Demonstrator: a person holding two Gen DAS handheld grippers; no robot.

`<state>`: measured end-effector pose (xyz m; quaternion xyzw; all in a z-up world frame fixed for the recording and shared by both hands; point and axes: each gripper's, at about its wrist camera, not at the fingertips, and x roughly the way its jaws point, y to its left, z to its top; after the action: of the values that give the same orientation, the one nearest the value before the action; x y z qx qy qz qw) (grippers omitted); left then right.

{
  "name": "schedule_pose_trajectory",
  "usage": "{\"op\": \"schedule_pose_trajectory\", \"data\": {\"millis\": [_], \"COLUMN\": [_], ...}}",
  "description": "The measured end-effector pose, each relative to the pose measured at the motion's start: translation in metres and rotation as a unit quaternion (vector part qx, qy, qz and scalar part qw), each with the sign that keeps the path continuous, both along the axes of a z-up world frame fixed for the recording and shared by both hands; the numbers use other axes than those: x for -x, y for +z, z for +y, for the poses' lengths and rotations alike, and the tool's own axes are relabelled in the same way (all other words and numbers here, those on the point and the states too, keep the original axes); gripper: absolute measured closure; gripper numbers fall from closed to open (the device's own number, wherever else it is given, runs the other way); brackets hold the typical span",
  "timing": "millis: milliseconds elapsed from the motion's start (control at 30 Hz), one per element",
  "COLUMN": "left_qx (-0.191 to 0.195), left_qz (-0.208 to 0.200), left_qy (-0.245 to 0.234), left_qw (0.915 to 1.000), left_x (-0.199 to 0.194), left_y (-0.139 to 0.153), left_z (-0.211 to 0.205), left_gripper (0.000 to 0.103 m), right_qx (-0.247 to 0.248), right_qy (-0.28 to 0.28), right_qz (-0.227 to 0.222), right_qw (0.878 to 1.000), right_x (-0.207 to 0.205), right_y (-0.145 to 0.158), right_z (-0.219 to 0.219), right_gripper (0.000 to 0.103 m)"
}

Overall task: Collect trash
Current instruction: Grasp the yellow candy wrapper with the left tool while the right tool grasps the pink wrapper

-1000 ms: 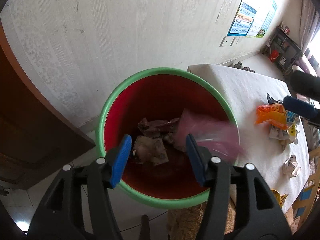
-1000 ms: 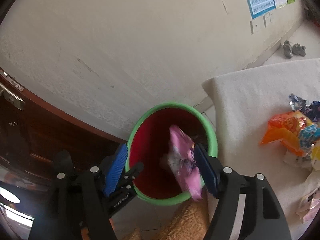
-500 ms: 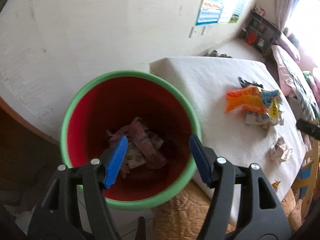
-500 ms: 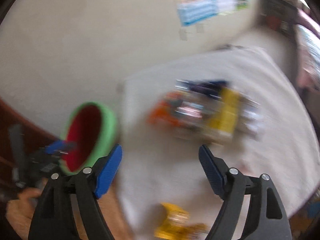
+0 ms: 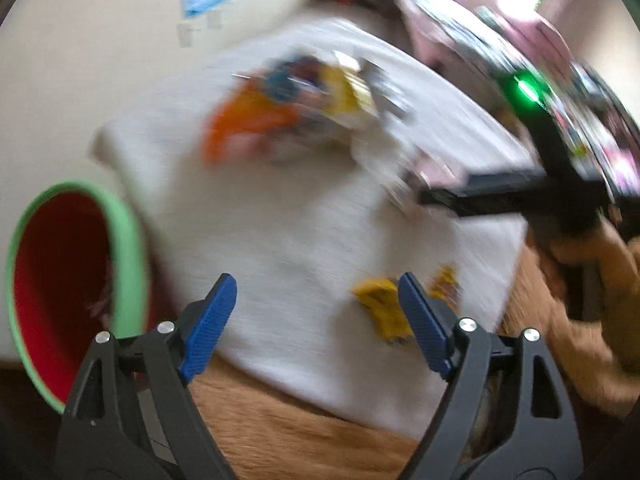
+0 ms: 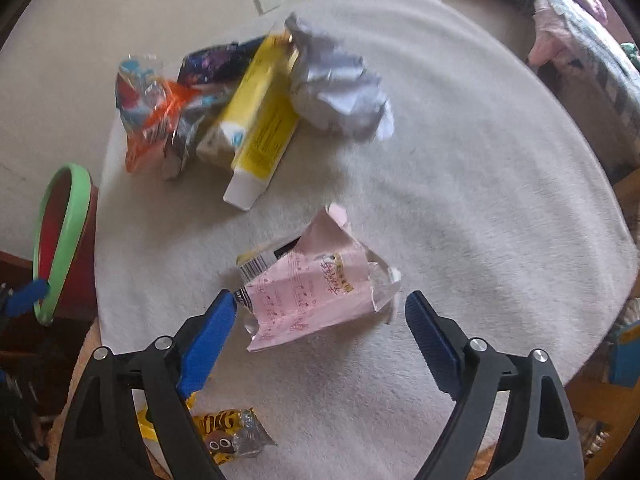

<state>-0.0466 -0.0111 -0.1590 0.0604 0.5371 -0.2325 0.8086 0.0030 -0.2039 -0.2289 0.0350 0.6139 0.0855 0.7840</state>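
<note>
— Right gripper [image 6: 320,316]: what are its blue pads doing?

— They stand wide apart above the white cloth-covered table [image 6: 480,168], with nothing pressed between them. A crumpled pink wrapper [image 6: 316,284] lies on the cloth just beyond the fingertips and roughly between their lines, but neither pad touches it.

— And the left gripper [image 5: 316,312]?

— Its jaws are opening, with nothing between them. It points down over the near edge of the table. That view is badly smeared, so small details are lost. A yellow wrapper [image 5: 384,312] lies on the cloth just beside the right-hand pad; whether they touch cannot be told.

— Where is the rest of the trash?

— In the right wrist view a heap sits toward the far side of the table: an orange snack bag [image 6: 152,120], a dark purple wrapper [image 6: 216,64], a yellow and white box [image 6: 260,128] leaning across them, and a ball of crumpled white paper [image 6: 336,84] touching the box's far end. A small brown and gold candy wrapper [image 6: 228,436] lies near the table's front edge, beside the left finger.

— And the bin?

— The red bin with the green rim [image 6: 64,240] stands off the table's left edge. In the left wrist view some trash shows dimly inside it.
</note>
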Motion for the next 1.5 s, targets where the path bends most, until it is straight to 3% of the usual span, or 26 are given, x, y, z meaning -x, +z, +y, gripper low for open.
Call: {"op": "schedule_pose_trajectory", "data": {"millis": [100,300,400,467,533,633,833,900,967,1033,1167,1333,1400,1433,1467,1500], "left_qx": [-0.015,-0.022,-0.026,-0.027,-0.021,-0.017,-0.024,-0.019,-0.017,-0.018,-0.014,-0.039,-0.053,-0.057,-0.062,-0.064], "left_qz": [0.02,0.071,0.094,0.105,0.114,0.105,0.086,0.084,0.073,0.059,0.063,0.077,0.078,0.079,0.078,0.074], "left_qy": [-0.05,-0.057,-0.042,-0.027,-0.01,0.002,0.026,0.027,0.029,0.034,0.034,0.02,0.017,0.016,0.017,0.017], "left_qw": [0.9984,0.9956,0.9943,0.9937,0.9932,0.9943,0.9956,0.9959,0.9967,0.9975,0.9974,0.9961,0.9954,0.9951,0.9949,0.995], "left_x": [0.01,0.004,-0.002,-0.005,-0.007,-0.006,-0.01,-0.007,-0.007,-0.008,-0.014,-0.012,-0.012,-0.012,-0.013,-0.012], "left_y": [-0.013,-0.042,-0.056,-0.062,-0.066,-0.063,-0.058,-0.056,-0.053,-0.049,-0.055,-0.066,-0.069,-0.07,-0.071,-0.071], "left_z": [-0.028,-0.049,-0.048,-0.044,-0.038,-0.031,-0.02,-0.017,-0.016,-0.014,-0.017,-0.027,-0.034,-0.035,-0.038,-0.036], "left_gripper": [0.023,0.027,0.043,0.063,0.064,0.069,0.067,0.06,0.043,0.037,0.035,0.035,0.039,0.047,0.053,0.058], "right_qx": [-0.012,-0.043,-0.052,-0.056,-0.06,-0.06,-0.058,-0.069,-0.078,-0.08,-0.069,-0.024,-0.003,0.002,0.002,0.002], "right_qy": [-0.008,-0.046,-0.055,-0.058,-0.056,-0.052,-0.047,-0.061,-0.082,-0.091,-0.095,-0.052,-0.034,-0.027,-0.021,-0.02], "right_qz": [-0.009,-0.025,-0.028,-0.029,-0.027,-0.032,-0.033,-0.033,-0.033,-0.025,-0.015,-0.018,-0.014,-0.011,-0.006,-0.002], "right_qw": [1.0,0.998,0.997,0.996,0.996,0.996,0.997,0.995,0.993,0.992,0.993,0.998,0.999,1.0,1.0,1.0], "right_x": [0.003,0.011,0.014,0.017,0.019,0.019,0.02,0.02,0.018,0.015,0.005,-0.001,-0.001,-0.001,0.0,0.002], "right_y": [0.001,0.016,0.019,0.019,0.018,0.024,0.024,0.026,0.026,0.023,0.017,0.009,0.004,0.001,-0.001,-0.002], "right_z": [-0.006,-0.026,-0.031,-0.033,-0.036,-0.031,-0.024,-0.029,-0.037,-0.041,-0.037,-0.013,-0.004,-0.001,0.001,0.003], "right_gripper": [0.037,0.038,0.038,0.041,0.048,0.051,0.051,0.042,0.027,0.025,0.025,0.024,0.026,0.032,0.048,0.055]}}
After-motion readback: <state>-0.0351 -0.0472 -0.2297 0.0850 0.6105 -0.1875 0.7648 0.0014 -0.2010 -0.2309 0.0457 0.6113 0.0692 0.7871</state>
